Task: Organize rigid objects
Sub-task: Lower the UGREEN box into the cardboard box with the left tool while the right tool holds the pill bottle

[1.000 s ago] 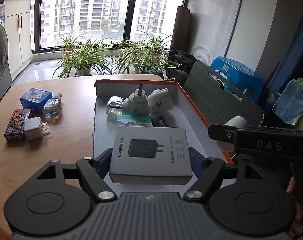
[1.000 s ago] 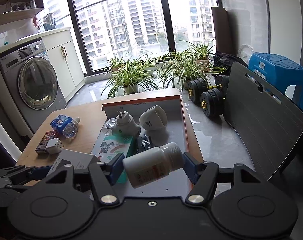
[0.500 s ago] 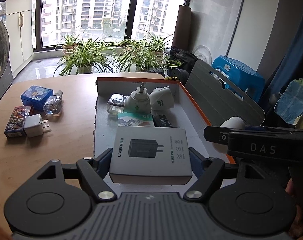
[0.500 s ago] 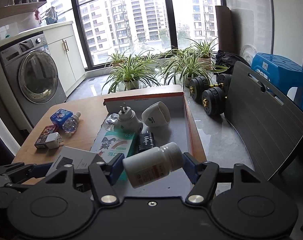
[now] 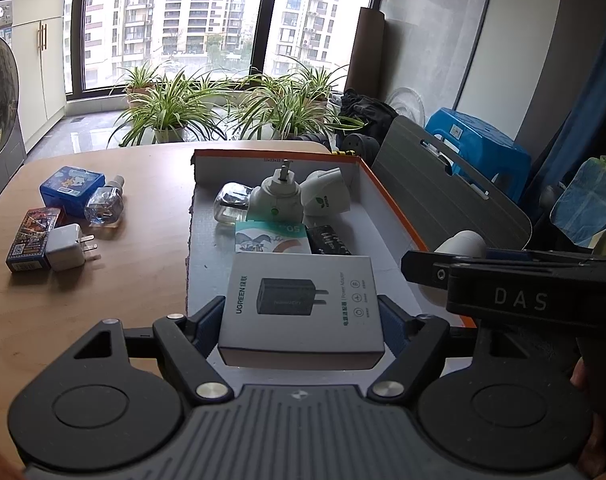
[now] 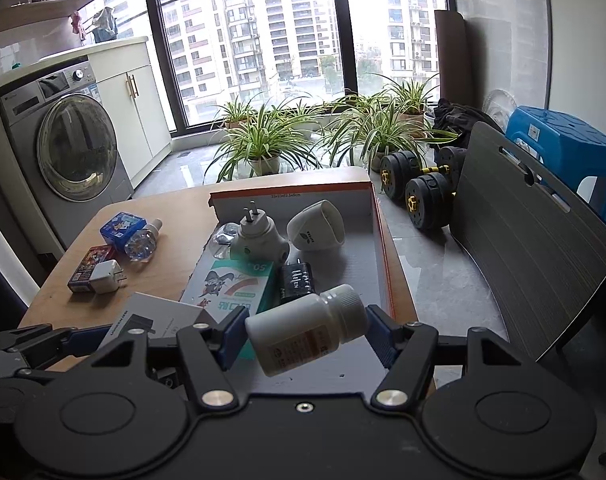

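Little has changed over the last second: the left tongs (image 5: 301, 320) still pinch the charger box (image 5: 301, 306) low-centre over the tray (image 5: 387, 196), right tongs (image 6: 303, 334) still pinch the pill bottle (image 6: 307, 330); both await placing

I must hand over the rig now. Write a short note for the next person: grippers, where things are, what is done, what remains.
Left gripper: shut on the grey UGREEN charger box, over the box's near end.
Right gripper: shut on the white pill bottle, tilted.
Done: two white plug devices, teal carton and black adapter lie in the orange-rimmed cardboard box.
Left: release both; then blue tin, clear bottle, red card pack and white charger on the wooden table.
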`<state>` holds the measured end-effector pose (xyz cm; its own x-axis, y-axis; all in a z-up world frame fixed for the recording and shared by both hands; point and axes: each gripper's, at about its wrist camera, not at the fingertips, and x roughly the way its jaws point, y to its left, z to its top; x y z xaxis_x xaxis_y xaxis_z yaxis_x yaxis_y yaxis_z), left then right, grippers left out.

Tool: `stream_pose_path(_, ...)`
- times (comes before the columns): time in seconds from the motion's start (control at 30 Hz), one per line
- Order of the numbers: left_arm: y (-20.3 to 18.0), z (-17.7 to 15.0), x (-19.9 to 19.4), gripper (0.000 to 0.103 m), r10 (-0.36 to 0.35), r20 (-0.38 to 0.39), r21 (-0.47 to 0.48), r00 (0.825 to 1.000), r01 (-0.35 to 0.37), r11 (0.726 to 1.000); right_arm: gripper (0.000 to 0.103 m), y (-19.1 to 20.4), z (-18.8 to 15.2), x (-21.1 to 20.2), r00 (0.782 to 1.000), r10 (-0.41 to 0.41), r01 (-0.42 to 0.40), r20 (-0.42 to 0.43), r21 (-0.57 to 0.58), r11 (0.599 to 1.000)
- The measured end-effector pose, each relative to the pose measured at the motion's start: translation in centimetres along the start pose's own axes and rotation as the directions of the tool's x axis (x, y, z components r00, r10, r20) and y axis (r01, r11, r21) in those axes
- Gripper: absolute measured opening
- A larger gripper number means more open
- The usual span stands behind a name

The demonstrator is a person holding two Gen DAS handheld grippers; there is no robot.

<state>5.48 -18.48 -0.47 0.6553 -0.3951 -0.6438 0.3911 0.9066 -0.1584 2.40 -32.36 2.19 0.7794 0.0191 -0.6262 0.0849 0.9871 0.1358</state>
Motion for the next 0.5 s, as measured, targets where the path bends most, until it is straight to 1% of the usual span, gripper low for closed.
stream_pose_path(0.5, -0.17, -0.14, 0.42, 0.08, 0.0, -0.007, 0.005, 1.0, 0.0, 1.0, 0.077, 0.55, -0.14, 0.68, 1.0, -0.01, 0.01, -0.008, -0.014, 1.0)
